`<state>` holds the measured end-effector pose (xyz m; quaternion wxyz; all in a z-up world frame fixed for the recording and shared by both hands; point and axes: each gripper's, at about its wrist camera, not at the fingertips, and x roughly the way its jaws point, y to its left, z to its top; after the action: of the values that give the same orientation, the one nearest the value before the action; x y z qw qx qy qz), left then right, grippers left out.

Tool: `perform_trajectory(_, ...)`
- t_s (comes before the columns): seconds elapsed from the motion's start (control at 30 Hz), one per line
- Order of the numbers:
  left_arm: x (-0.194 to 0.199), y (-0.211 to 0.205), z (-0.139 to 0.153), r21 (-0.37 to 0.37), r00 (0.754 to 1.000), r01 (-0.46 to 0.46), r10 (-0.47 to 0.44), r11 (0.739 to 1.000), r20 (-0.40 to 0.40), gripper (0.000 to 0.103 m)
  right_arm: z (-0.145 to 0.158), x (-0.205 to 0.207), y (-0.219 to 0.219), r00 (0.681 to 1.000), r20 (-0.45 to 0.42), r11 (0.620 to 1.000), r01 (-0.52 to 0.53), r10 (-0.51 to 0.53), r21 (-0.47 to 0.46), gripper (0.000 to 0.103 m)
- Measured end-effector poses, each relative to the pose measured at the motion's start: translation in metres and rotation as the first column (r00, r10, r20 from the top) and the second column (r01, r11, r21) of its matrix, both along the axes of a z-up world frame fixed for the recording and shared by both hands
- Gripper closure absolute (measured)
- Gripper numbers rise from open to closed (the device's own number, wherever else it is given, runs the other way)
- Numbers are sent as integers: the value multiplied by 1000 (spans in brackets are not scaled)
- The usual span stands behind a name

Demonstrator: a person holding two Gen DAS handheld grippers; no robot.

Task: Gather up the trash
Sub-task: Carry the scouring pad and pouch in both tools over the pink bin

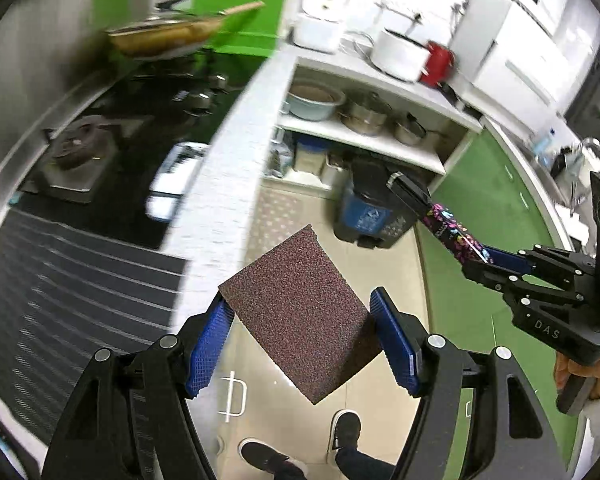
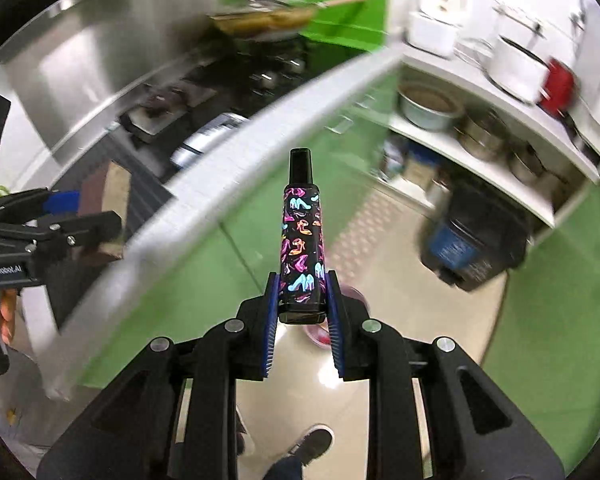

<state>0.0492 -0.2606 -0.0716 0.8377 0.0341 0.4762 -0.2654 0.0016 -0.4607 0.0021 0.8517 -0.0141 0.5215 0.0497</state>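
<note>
My left hand-held gripper (image 1: pixel 302 334) pinches a brown sanding sponge (image 1: pixel 300 316) above the floor. My right hand-held gripper (image 2: pixel 302 300) clamps a shoe-patterned bottle (image 2: pixel 301 240). A blue bin (image 1: pixel 366 216) stands by the shelf (image 1: pixel 364 140), well apart.

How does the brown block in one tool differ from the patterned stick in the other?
The block is wide, flat and speckled reddish-brown; the stick is slim, glossy black with bright shoe prints and a black cap. The block sits cornerwise in the left tool, whose jaws stand wide; the stick points straight out of the narrow right tool. Both are gripped above the floor.
</note>
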Motion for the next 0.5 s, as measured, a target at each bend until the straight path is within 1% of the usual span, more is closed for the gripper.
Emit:
perform_trajectory(0.07,-2,-20,-17,2,1000,12,-12,1000,-16,35,-13,-4,-20,1000,-17,1000,9,-9,-3,81)
perform_trajectory(0.1,-1,-29,-25,7,1000,13,-13,1000,-22,35,-24,-5,-33,1000,-29,1000,8,-8,-10,81)
perform_trajectory(0.2,4,-56,-56,17,999,18,-17,1000,-51,35,-52,-2,-54,998,-59,1000,6,-6,-7,81)
perform_trajectory(0.3,12,-78,-93,29,996,20,-18,999,-83,35,-85,9,-70,996,-88,1000,-5,5,0,81)
perform_trajectory(0.43,33,-106,-151,39,991,31,-26,999,-131,35,-134,26,-89,993,-121,1000,-11,12,6,81)
perform_trajectory(0.5,43,-114,-175,40,988,37,-30,999,-150,35,-157,32,-94,991,-133,1000,-11,12,7,81)
